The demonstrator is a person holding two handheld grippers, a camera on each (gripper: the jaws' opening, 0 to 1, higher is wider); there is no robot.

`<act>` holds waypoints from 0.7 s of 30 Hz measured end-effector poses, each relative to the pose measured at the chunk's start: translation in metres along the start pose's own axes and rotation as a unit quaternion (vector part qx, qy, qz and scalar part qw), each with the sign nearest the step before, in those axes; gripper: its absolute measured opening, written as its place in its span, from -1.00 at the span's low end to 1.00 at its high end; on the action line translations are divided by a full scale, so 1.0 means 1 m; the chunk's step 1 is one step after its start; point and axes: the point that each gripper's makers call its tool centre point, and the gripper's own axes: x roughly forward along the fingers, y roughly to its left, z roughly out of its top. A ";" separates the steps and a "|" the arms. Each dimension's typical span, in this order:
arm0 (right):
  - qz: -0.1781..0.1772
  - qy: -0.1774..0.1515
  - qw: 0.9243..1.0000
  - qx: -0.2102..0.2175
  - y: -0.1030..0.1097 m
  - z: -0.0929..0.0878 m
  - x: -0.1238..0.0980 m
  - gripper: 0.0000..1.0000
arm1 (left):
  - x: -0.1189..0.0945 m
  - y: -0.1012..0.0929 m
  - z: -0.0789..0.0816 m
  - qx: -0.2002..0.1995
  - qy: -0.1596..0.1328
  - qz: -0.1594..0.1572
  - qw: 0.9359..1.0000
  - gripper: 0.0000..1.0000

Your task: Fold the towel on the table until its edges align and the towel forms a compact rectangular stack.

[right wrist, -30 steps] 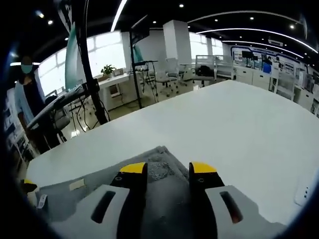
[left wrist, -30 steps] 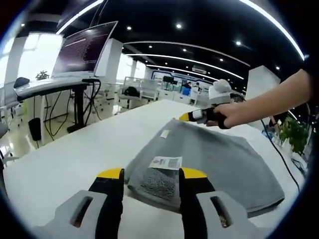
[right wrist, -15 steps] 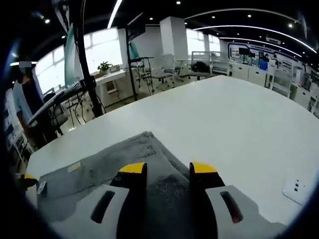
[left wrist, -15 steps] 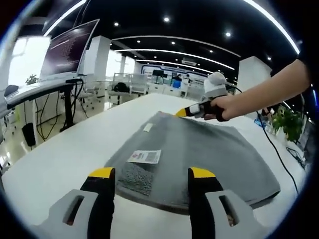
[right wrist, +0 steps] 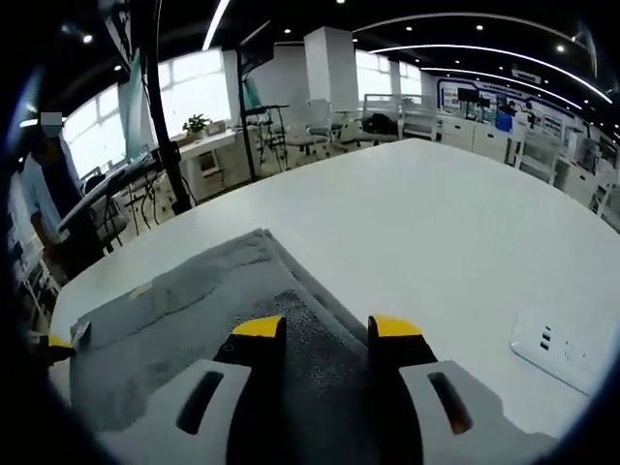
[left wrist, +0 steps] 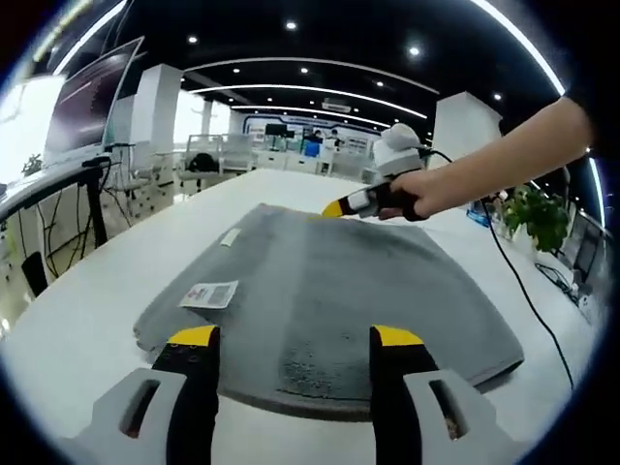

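Since a second ago both views have drawn back from the gray towel [left wrist: 329, 291]: more of its spread surface shows in the left gripper view, and the near corner with the white care label [left wrist: 209, 294] no longer sits between the left gripper's [left wrist: 295, 339] jaws but off to their left. In the right gripper view the far corner of the towel [right wrist: 208, 300] now lies well ahead of the right gripper's [right wrist: 326, 329] tips instead of just past them.

Towel lies flat on the white table [left wrist: 87, 329], a folded slab with a doubled edge along the near side. A second small white tag [left wrist: 230, 236] sits near its far left edge.

Left gripper: yellow-tipped jaws wide apart, hovering over the near edge of the towel, nothing between them. Right gripper: jaws stand a modest gap apart with towel nap visible between them; cannot tell whether they touch the cloth. From the left gripper view the right gripper [left wrist: 341, 206] shows at the towel's far edge, held in the person's hand [left wrist: 407, 192], forearm reaching in from the right; its jaw state is not readable there.

On the table [right wrist: 436, 232] to the right, a white power socket block [right wrist: 565, 351]. A black cable [left wrist: 523, 300] trails over the table edge. Beyond: office desks, a large monitor [left wrist: 87, 97], a potted plant [left wrist: 538, 215], ceiling light strips. A person [right wrist: 48, 208] stands at far left in the right gripper view.
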 end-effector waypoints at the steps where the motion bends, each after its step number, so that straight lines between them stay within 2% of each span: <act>1: -0.001 0.000 1.000 0.001 -0.001 -0.001 -0.001 -0.34 | 0.000 -0.004 0.000 0.002 0.001 -0.005 1.000 0.29; 6: -0.008 0.008 1.000 -0.003 -0.011 -0.010 -0.013 -0.34 | 0.002 -0.021 0.000 0.010 0.004 -0.026 1.000 0.31; 14: -0.017 0.015 1.000 0.006 -0.031 -0.022 -0.032 -0.34 | 0.001 -0.064 0.003 0.026 0.012 -0.073 0.997 0.31; 21: -0.029 0.022 0.999 0.006 -0.049 -0.030 -0.054 -0.34 | -0.005 -0.101 -0.002 0.057 0.033 -0.121 0.990 0.31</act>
